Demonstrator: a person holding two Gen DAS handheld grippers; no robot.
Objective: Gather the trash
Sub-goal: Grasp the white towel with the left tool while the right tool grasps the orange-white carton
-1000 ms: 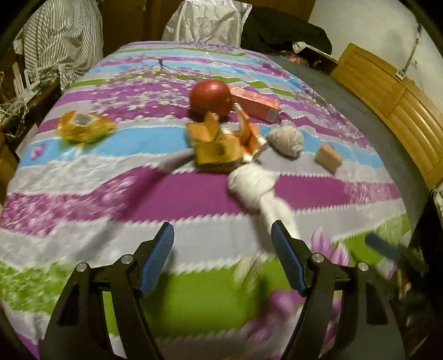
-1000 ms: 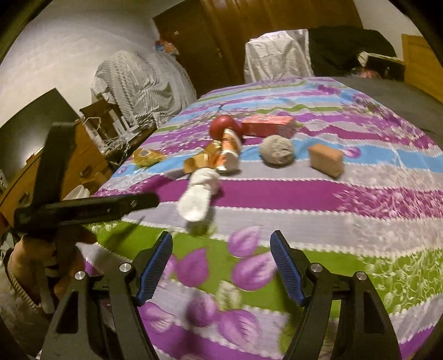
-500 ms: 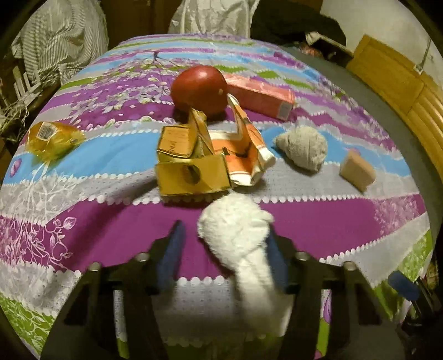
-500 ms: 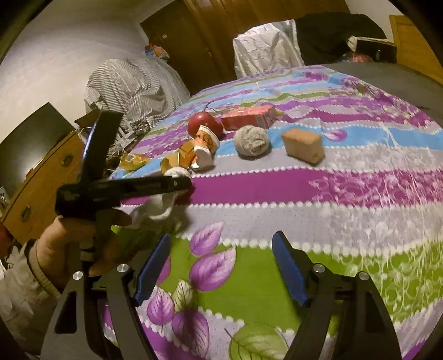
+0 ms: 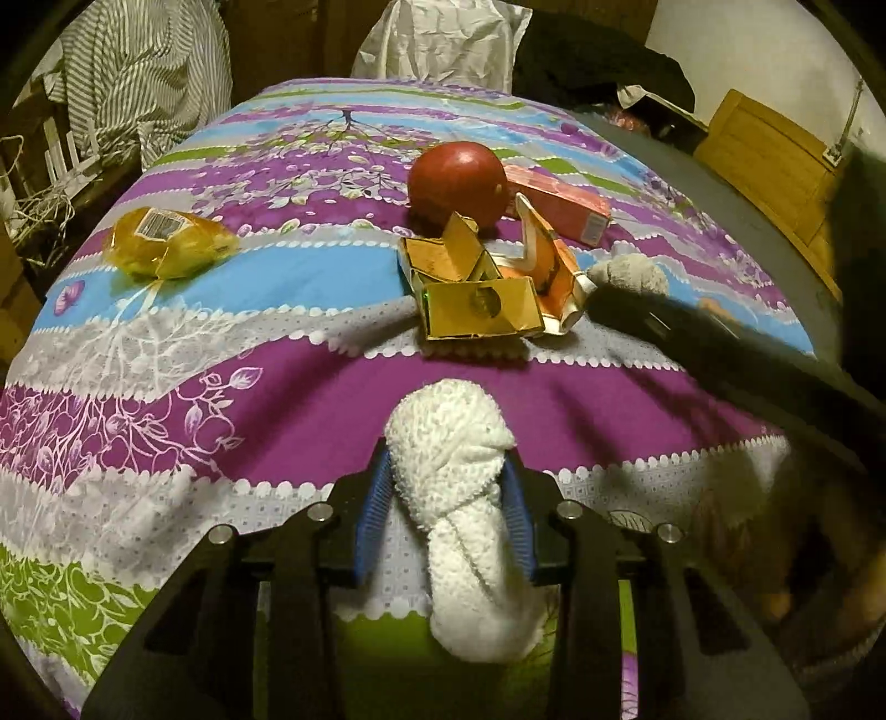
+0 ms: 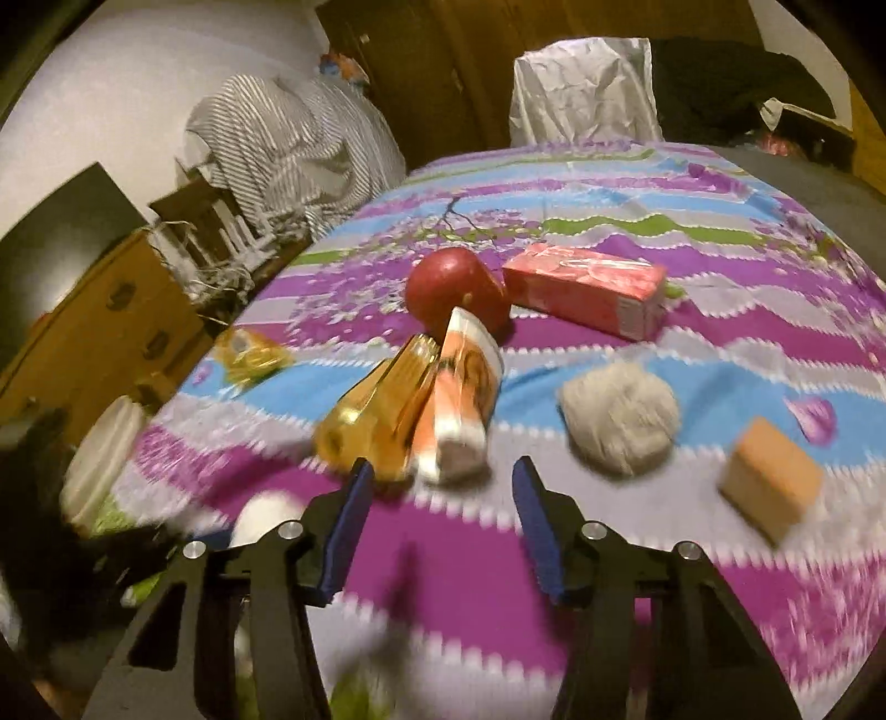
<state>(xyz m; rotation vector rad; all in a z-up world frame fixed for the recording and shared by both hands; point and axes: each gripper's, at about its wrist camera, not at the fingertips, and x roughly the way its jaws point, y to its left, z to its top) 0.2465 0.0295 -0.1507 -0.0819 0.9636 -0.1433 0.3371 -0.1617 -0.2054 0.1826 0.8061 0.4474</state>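
Observation:
My left gripper (image 5: 446, 457) has its blue pads against both sides of a rolled white sock (image 5: 448, 443) on the striped bedspread (image 5: 221, 387), and its jaws are still closing. My right gripper (image 6: 443, 465) is closing with nothing between its pads. It hovers just short of a crushed gold carton (image 6: 376, 410) and an orange carton (image 6: 465, 399). Those cartons, gold (image 5: 476, 296) and orange (image 5: 545, 266), also lie beyond the sock in the left wrist view. The right gripper's dark body (image 5: 692, 343) crosses that view at the right.
A red ball (image 6: 454, 288), pink carton (image 6: 587, 288), grey wad (image 6: 620, 421), tan block (image 6: 769, 487) and yellow wrapper (image 5: 166, 243) lie on the bed. A white bag (image 5: 443, 44) stands at the far end. A wooden dresser (image 6: 99, 332) lines the left side.
The left gripper moved forward over the white sock and closed its pads onto it. The right gripper swept in toward the crushed cartons and its jaws narrowed.

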